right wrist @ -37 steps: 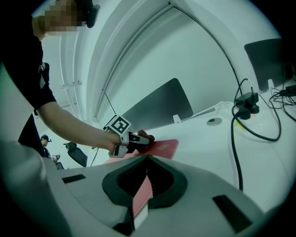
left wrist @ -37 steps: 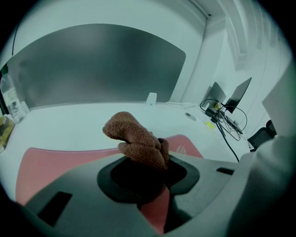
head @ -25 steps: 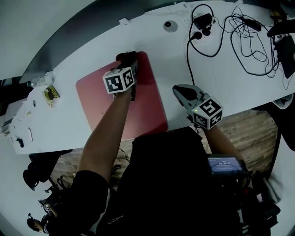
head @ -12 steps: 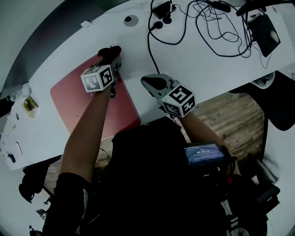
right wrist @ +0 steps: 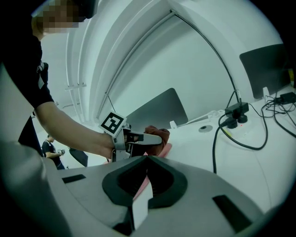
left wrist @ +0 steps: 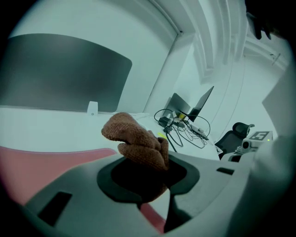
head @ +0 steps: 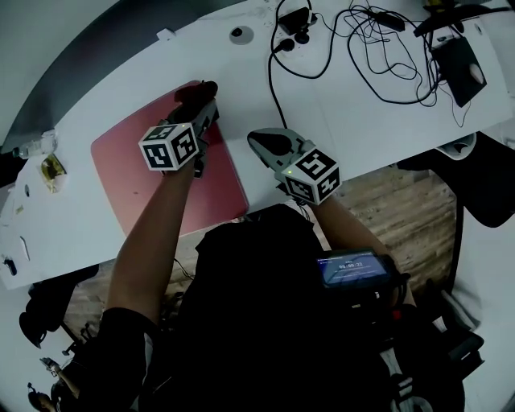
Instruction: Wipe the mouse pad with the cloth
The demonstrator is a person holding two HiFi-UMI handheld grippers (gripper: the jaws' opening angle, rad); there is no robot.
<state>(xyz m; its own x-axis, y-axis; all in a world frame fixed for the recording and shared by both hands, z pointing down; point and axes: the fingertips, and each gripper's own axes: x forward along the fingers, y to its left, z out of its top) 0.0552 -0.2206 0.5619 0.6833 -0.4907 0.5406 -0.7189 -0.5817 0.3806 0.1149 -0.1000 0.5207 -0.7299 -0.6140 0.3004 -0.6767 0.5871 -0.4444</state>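
Note:
A pink mouse pad [head: 133,173] lies on the white table [head: 346,113], near its front edge. My left gripper [head: 205,95] is over the pad's far right corner, shut on a bunched brown cloth [head: 195,90]. In the left gripper view the cloth [left wrist: 136,143] bulges out from between the jaws of the left gripper [left wrist: 159,155], with the pad [left wrist: 41,159] below. My right gripper [head: 257,138] hovers just right of the pad, shut and holding nothing. The right gripper view looks past the right gripper [right wrist: 147,158] onto the left gripper [right wrist: 138,138] and the cloth [right wrist: 159,134].
Tangled black cables [head: 378,48] and a plug block [head: 294,20] lie at the table's far right, beside a dark device [head: 459,60]. A round grommet [head: 239,35] sits beyond the pad. Small items [head: 52,167] rest at the far left. Wooden floor [head: 386,209] shows below the table edge.
The head camera has shifted. My left gripper keeps the cloth at the pad's far right corner, and the right gripper stays beside the pad's right edge.

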